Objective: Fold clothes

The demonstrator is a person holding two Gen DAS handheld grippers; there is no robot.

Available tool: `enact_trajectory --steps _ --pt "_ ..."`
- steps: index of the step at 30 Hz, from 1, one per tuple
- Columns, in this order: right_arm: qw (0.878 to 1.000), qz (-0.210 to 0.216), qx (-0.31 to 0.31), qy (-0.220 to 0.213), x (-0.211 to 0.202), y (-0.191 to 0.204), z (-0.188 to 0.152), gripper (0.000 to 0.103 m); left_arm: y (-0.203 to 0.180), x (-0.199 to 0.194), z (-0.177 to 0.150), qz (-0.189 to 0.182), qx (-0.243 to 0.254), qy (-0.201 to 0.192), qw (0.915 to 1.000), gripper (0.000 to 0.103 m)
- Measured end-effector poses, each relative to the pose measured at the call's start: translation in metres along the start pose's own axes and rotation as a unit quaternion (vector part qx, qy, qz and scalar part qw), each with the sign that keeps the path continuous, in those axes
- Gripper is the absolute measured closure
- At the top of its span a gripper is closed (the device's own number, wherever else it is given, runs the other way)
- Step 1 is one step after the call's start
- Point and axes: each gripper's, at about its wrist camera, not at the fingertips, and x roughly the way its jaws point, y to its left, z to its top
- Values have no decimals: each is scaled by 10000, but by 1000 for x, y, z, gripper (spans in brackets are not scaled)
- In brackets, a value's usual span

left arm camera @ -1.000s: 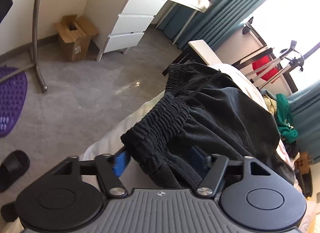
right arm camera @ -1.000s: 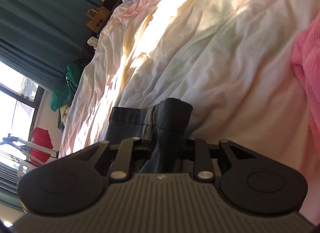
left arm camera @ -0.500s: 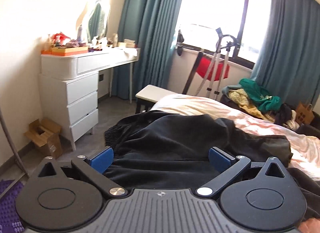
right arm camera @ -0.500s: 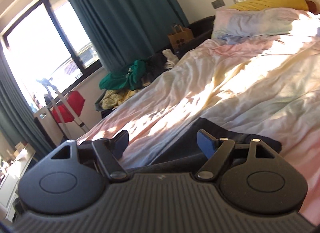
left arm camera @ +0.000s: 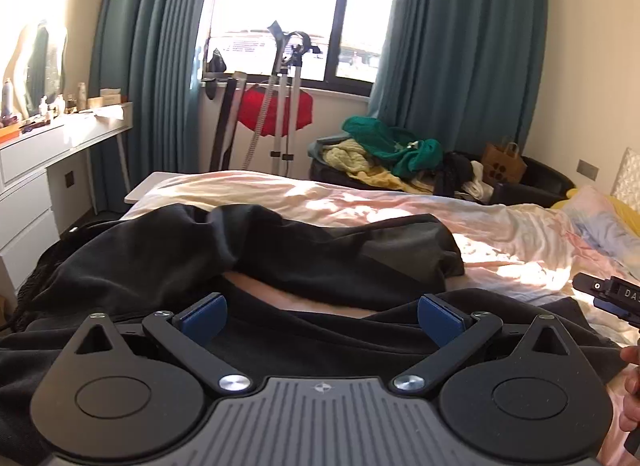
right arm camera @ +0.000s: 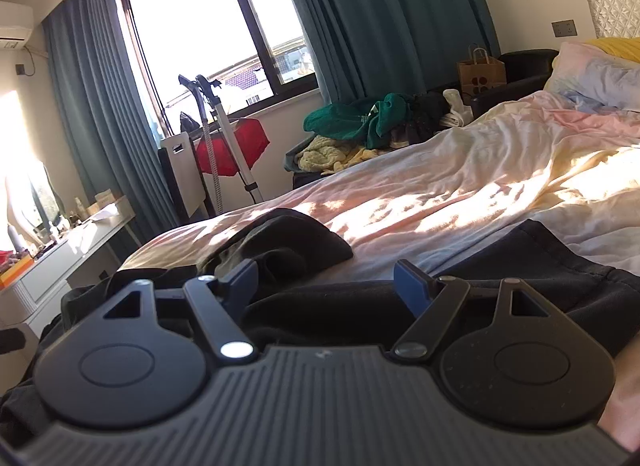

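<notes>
A pair of black trousers (left arm camera: 280,254) lies spread across the pale bed sheet (left arm camera: 400,205), folded over with a strip of sheet showing between its two layers. It also shows in the right wrist view (right arm camera: 304,246). My left gripper (left arm camera: 320,316) is open and empty just above the near black layer. My right gripper (right arm camera: 325,286) is open and empty over the same cloth; its side shows at the right edge of the left wrist view (left arm camera: 612,298).
A white dresser (left arm camera: 36,185) with bottles stands at the left. A red-covered stand (left arm camera: 276,113) is under the window. A heap of green and yellow clothes (left arm camera: 384,153) and a paper bag (left arm camera: 504,163) lie beyond the bed. Pillows (right arm camera: 592,73) are at the right.
A second ago both grippers were shut on the black trousers and held them up. Both have let go and opened, and the trousers now lie on the bed.
</notes>
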Motion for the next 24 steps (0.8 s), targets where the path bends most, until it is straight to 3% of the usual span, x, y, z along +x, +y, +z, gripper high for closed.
enact_trajectory --steps 4,9,13,15,20,24 --pt "9998 137 62 95 6 2 -3 25 -19 31 -4 -139 149 -21 9998 0" --pt "9986 277 204 394 22 1 -13 25 -6 43 -26 -465 -218 -175 9985 0" --pt "9925 472 820 774 41 -10 -21 26 10 37 -31 -163 -283 -105 9994 0" --pt "9860 566 1224 981 52 -18 -24 33 20 32 -28 -160 -525 -127 9984 0" --pt "9790 814 1463 1167 92 -12 -11 33 46 32 -20 -240 -1080 -113 9938 0" --pt "9711 980 1732 1319 145 0 -2 32 61 47 -18 -125 -1016 -128 9947 0"
